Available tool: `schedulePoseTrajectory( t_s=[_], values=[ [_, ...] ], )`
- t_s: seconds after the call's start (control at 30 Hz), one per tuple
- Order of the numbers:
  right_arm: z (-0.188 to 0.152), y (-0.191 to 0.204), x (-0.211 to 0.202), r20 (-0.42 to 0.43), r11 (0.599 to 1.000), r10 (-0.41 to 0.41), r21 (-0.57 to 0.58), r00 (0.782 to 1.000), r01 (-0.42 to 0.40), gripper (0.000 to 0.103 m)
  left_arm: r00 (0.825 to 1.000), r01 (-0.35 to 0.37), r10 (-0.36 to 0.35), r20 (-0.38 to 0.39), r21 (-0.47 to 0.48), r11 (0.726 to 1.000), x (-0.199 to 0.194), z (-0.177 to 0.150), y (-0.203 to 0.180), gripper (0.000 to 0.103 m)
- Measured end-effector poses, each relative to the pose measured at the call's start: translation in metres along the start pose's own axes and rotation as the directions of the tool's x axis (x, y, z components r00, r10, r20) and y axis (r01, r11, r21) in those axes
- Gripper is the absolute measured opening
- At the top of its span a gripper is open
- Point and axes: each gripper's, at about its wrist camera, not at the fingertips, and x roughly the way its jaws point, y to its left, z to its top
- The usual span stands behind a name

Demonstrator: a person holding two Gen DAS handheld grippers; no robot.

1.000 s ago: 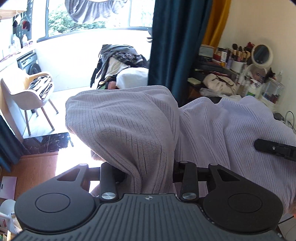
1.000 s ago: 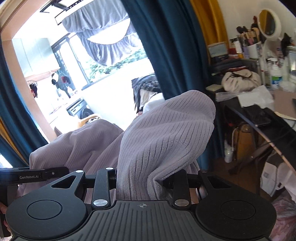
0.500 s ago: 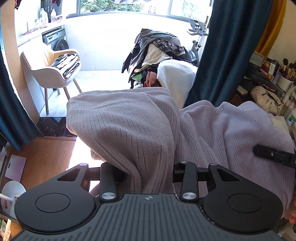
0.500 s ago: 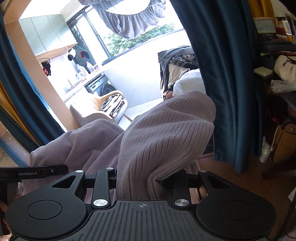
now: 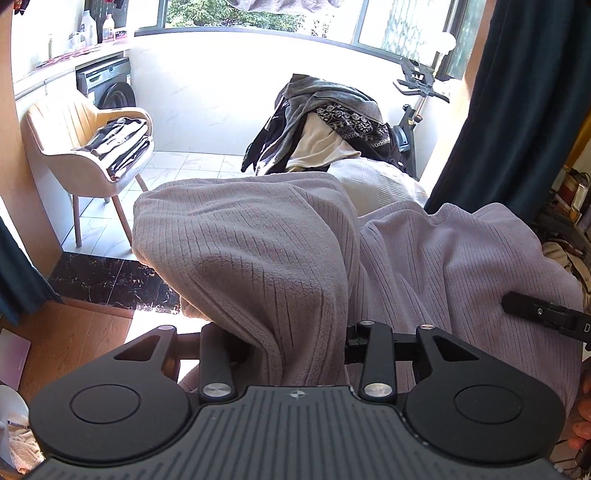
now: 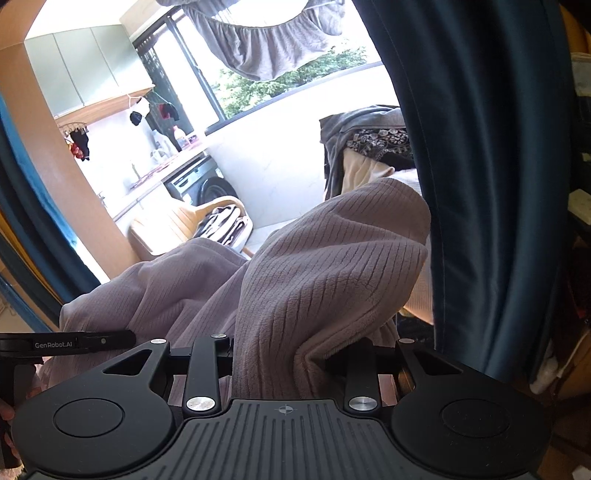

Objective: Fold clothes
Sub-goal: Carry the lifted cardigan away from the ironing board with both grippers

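- Your left gripper (image 5: 295, 332) is clamped on the ribbed mauve fleece garment (image 5: 258, 251).
- Your right gripper (image 6: 291, 354) pinches the same cloth, raised before a dark teal curtain (image 6: 480, 166).

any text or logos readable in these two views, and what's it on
"GenRobot.AI": white print on the side of the left gripper, seen at the left edge of the right wrist view.
"D": a lone white letter, cut off by the frame edge, on the right gripper in the left wrist view.
Labels on the bottles on the counter: too small to read.
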Motion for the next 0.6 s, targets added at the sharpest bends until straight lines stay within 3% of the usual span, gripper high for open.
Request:
schedulePoseTrajectory(
  t_s=[0.3,0.47,0.6],
  values=[
    [0.045,-0.021,0.076,-0.040,1.000,-0.004,0.023,0.999,0.004,0.029,1.000,0.005,-0.006,-0.021,-0.030,1.000,0.060,0.047,0.036,0.039],
    [0.065,-0.012,0.126,-0.066,0.999,-0.034,-0.008,0.997,0.034,0.029,0.998,0.035,-0.038,-0.047,-0.058,0.998,0.108,0.078,0.078,0.039],
    [0.087,0.005,0.183,-0.078,0.998,-0.058,0.002,0.995,0.058,0.029,0.997,0.046,-0.049,-0.053,-0.062,0.997,0.145,0.122,0.127,0.039]
  ],
)
